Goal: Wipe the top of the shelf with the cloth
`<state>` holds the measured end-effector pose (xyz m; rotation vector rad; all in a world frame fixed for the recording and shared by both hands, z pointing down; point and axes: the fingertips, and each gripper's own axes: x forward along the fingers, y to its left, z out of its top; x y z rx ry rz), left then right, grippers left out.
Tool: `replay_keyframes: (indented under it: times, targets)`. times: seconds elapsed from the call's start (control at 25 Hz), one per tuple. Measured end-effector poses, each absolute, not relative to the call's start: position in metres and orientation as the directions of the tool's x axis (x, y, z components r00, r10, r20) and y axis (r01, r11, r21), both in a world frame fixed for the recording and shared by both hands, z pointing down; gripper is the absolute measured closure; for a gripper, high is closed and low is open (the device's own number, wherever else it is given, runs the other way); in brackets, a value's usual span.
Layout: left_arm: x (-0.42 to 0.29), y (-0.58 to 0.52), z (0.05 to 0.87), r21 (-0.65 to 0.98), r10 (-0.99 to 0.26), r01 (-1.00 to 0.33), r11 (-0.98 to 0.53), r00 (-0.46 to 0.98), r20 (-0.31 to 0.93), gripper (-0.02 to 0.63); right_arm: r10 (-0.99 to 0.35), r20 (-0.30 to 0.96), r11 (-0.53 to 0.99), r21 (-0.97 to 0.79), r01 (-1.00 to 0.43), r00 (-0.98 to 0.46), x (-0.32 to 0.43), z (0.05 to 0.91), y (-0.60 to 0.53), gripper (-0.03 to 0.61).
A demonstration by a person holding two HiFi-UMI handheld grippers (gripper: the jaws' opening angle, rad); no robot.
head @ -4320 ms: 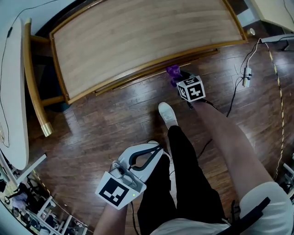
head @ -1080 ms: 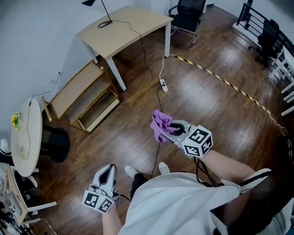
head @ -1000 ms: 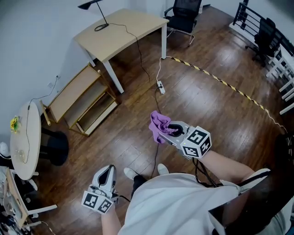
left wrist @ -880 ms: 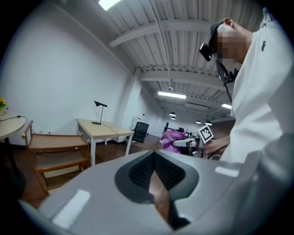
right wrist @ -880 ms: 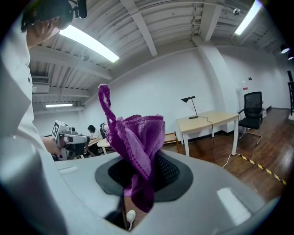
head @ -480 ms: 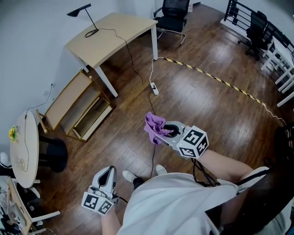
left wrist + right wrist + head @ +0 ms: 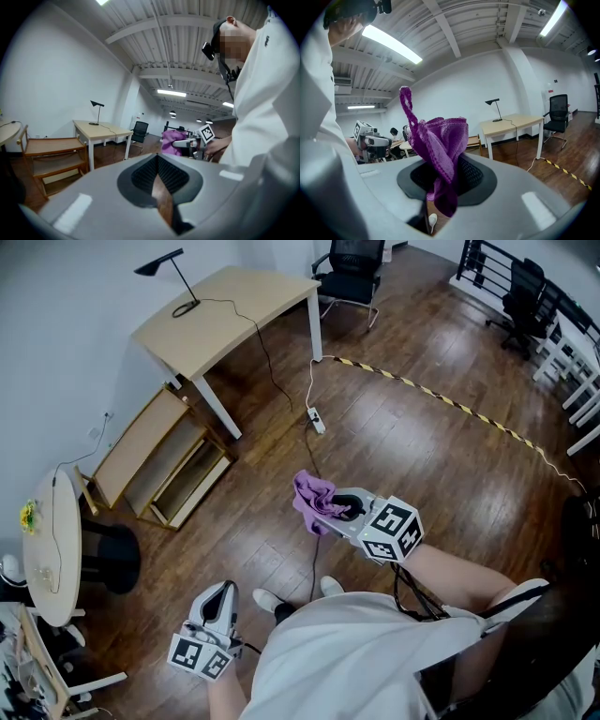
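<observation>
Jaws on the right gripper [image 7: 440, 190] are squeezed tight on the cloth [image 7: 440, 140]. The cloth is purple, and it sticks up out of the grip in a floppy bunch, with one thin end poking high. The right gripper is held out in front of the person, up in the air over the wooden floor [image 7: 422, 456]. The left gripper [image 7: 219, 591] hangs low by the person's side. Its jaws are closed together and nothing is between them. The shelf [image 7: 136, 446] is far off from both grippers, ahead and to the left of the cloth. It stands against the wall [image 7: 66, 343], just beside the left end of the desk [image 7: 225, 310]. Its long top runs along the wall, slanting from the near left to the far right in the head view. The left gripper is on the shelf's side, but it holds nothing, so I think the right one has to do the wiping. The top of the shelf has not been touched by the cloth yet. I think the person must first walk across the floor to the shelf, then bring the cloth down flat on the top and rub along its long way.
</observation>
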<state>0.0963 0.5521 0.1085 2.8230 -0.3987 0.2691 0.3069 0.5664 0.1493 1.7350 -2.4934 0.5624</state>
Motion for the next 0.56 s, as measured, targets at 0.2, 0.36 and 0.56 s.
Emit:
replay_keyframes:
  times: [0.2,0.36,0.56]
  targets:
    - [0.0959,0.5509,0.1084,0.249,-0.244,-0.295,-0.922,0.945,0.217,0.595,-0.894,0.257,0.301,-0.264,-0.916,-0.368,0.3065,0.1514,0.5635,0.479]
    - [0.0963,0.5511,0.1105,0.244,-0.236,-0.289,-0.926,0.946,0.224,0.595,-0.892,0.262,0.301,-0.267,-0.915,-0.37,0.3033,0.1545,0.5619,0.479]
    - [0.1003,0.5583,0.1121,0.247,-0.23,-0.284,-0.927,0.946,0.227,0.595,-0.889,0.264,0.306,-0.267,-0.914,-0.374,0.3038,0.1548,0.5664,0.479]
